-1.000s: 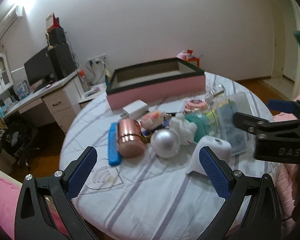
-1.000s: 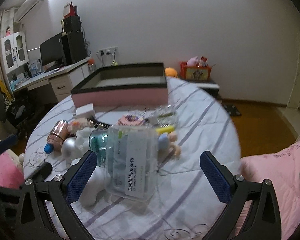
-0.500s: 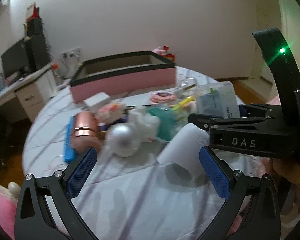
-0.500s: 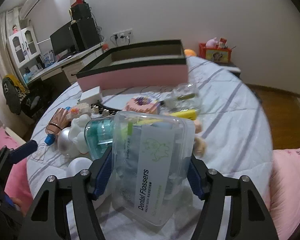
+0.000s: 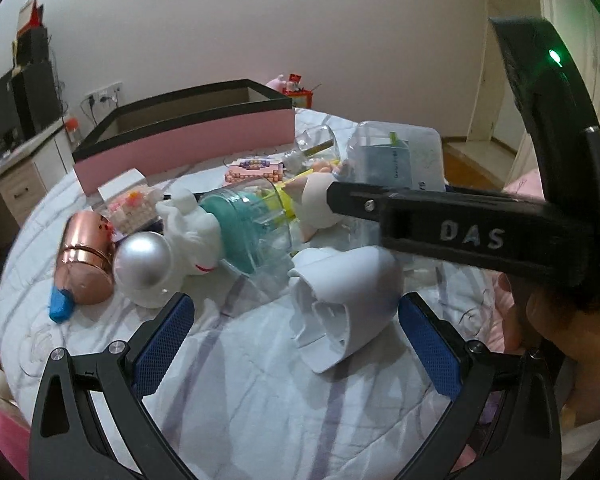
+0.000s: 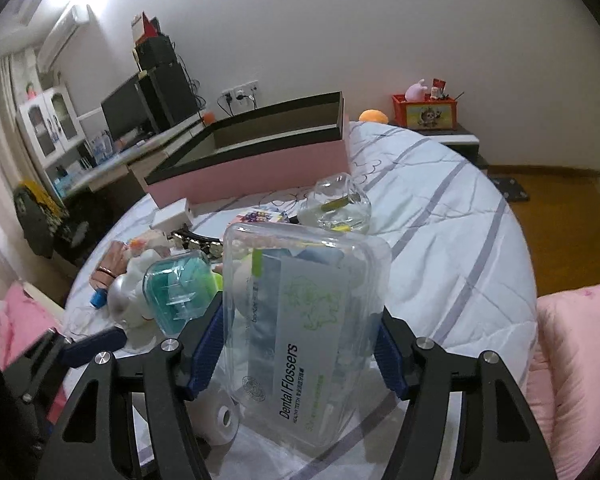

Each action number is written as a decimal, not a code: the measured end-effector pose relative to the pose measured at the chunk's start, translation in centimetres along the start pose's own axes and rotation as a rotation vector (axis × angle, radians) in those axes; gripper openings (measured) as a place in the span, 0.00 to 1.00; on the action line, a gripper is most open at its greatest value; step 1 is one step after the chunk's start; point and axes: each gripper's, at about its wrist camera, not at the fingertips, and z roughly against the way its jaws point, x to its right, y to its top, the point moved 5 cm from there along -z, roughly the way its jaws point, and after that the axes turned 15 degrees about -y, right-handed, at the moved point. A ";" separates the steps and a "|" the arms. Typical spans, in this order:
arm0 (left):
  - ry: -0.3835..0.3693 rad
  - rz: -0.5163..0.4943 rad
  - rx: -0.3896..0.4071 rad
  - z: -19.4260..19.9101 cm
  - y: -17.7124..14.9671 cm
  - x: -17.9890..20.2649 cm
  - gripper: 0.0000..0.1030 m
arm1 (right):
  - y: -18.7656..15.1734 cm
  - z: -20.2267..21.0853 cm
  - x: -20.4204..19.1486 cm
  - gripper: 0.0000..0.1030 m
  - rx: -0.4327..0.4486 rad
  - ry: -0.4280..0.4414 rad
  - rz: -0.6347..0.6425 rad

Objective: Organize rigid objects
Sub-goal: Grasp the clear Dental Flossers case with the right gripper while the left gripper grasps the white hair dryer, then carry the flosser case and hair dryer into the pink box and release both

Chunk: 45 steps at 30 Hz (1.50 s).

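My right gripper is shut on a clear plastic box labelled Dental Flossers, its blue pads pressing both sides. In the left wrist view the same box shows behind that gripper's black finger. My left gripper is open, low over the cover, with a white curved plastic piece lying just beyond its fingertips. A pink box with a black rim stands open at the back of the round surface.
A pile lies mid-surface: a clear teal jar, a white figure with a silver ball head, a copper tumbler, a blue piece and a clear glass bottle. The striped white cover is bare at the right. A desk stands at the left.
The right jaws went from wide apart to pressing on the flossers box. The left gripper came forward and down, so the white piece now sits close to its fingertips.
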 end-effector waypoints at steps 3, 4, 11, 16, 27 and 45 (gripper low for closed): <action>-0.036 0.074 0.020 -0.6 0.2 0.0 1.00 | 0.0 0.3 1.1 0.65 0.006 0.002 -0.018; -0.013 0.081 0.025 -0.8 0.2 -0.1 1.00 | 0.0 0.4 1.6 0.65 0.005 0.001 -0.025; 0.078 0.013 -0.049 -3.0 0.3 0.2 0.74 | -0.5 0.4 3.5 0.65 0.001 0.033 -0.070; 0.042 0.009 -0.043 -2.5 0.1 0.7 0.56 | -0.4 0.6 3.1 0.65 0.013 0.034 -0.055; 0.017 -0.007 0.042 1.5 2.7 -0.2 0.56 | 1.6 2.2 0.3 0.65 0.071 0.053 0.021; 0.115 -0.012 0.102 1.4 16.2 -13.9 0.56 | 13.5 -3.1 -6.1 0.65 0.091 0.097 0.161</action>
